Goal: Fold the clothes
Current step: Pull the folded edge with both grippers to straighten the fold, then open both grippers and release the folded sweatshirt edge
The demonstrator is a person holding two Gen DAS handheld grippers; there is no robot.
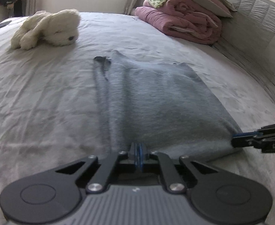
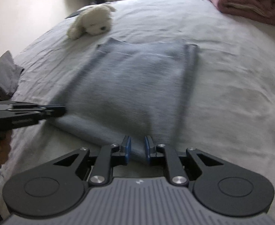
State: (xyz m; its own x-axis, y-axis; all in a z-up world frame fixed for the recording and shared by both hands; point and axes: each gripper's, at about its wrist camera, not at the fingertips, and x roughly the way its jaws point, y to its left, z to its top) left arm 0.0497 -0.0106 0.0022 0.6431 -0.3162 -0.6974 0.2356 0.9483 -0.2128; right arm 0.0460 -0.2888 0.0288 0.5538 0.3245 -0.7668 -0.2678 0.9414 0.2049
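On the bed, through the left wrist camera, I am seeing my left tongs pinched tight on the near hem of the grey garment. The blue pads are pressed together with cloth between them. The risk I am judging here: the bite is thin, right at the edge, so a quick lift could be slipping the hem free, or dragging only the top layer and skewing the fold. The garment is lying flat and lengthwise, its left side turned in as a narrow strip, with the far end near the plush dog. The right tongs are reaching the near right corner from the side — pink quilts are sitting well clear.

Through the right wrist camera, my right tongs are standing narrowly apart with cloth bunched between the pads — not yet squeezing it, as far as I can judge. If I am lifting now, this corner could be staying behind and twisting the garment. It is looking blurred, roughly rectangular, with both long sides folded in.
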